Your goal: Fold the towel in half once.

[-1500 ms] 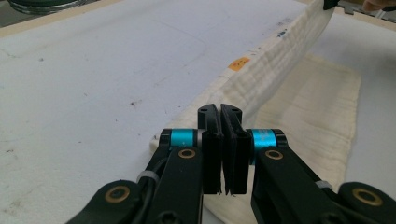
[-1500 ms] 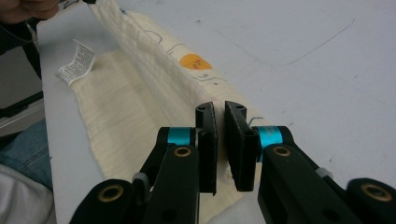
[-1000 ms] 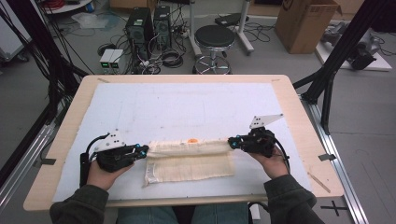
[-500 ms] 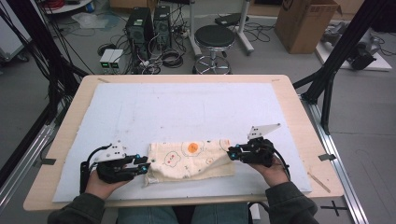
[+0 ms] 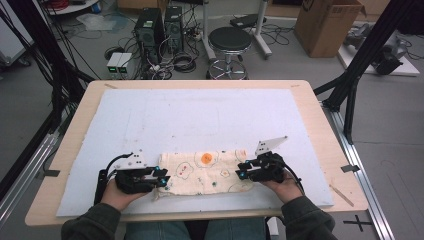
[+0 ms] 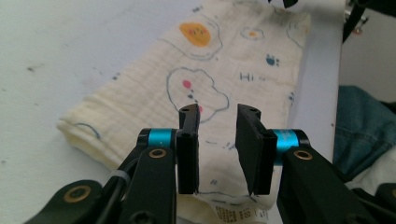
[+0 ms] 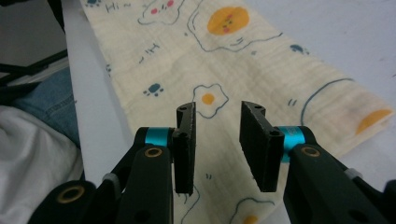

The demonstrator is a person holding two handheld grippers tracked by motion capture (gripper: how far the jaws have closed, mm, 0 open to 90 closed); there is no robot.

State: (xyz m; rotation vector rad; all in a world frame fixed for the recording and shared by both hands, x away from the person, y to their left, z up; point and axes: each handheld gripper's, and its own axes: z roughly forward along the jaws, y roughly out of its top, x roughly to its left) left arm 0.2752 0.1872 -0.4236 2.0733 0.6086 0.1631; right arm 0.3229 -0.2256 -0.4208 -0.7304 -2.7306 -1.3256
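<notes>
Cloth point(image 5: 206, 172), cream with printed fried eggs, paw prints and one large orange spot, lies folded into a long strip near the front edge of a pale blue mat point(image 5: 200, 117). The mat covers most of a wooden table point(image 5: 327, 130). A person's hands come in from the near side, one at each end of the strip. The left gripper point(image 5: 161, 176) sits at the strip's left end, and its jaws, which have just been opening, stand apart above the fabric with nothing pinched. The right gripper point(image 5: 241, 171) sits at the right end, jaws likewise just opened and released, the fabric lying flat beneath them.
</notes>
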